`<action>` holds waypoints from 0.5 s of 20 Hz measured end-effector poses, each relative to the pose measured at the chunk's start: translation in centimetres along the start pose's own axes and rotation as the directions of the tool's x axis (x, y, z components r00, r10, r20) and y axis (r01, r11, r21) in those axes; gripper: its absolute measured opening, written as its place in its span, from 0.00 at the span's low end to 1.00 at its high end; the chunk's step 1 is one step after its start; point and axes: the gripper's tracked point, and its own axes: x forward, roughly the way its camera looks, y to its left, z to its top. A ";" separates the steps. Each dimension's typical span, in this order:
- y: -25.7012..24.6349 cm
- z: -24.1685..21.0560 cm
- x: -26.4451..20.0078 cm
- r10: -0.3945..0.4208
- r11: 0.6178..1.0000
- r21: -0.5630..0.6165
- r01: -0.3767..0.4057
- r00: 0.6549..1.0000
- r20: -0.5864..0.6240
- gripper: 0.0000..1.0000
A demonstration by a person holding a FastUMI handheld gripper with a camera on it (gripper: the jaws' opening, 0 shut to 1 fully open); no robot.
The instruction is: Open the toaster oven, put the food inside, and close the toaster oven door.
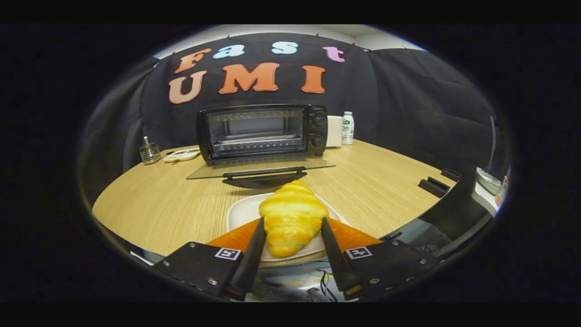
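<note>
A golden croissant [292, 213] sits between my two fingers, and my gripper [292, 220] is shut on it, each black finger pressing a side. Right under it lies a white plate [239, 212] at the near edge of the wooden table [159, 204]; I cannot tell whether the croissant still rests on the plate. Beyond the plate stands the black toaster oven [313, 131]. Its glass door [261, 169] is folded down flat toward me, handle [265, 173] at the front. Inside the oven a metal tray [256, 140] shows.
Left of the oven stand a small metal rack [150, 152] and a white dish [181, 155]. A white box [334, 131] and a bottle [347, 128] stand to its right. Two black blocks [433, 186] lie at the table's right edge.
</note>
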 end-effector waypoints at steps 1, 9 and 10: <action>-0.1 0.5 -0.2 0.003 1.000 0.000 -0.003 1.000 0.006 0.68; -0.2 4.7 -2.8 0.040 0.999 -0.015 -0.039 0.997 0.071 0.63; -0.1 5.5 -3.0 0.044 0.999 -0.023 -0.043 0.995 0.086 0.63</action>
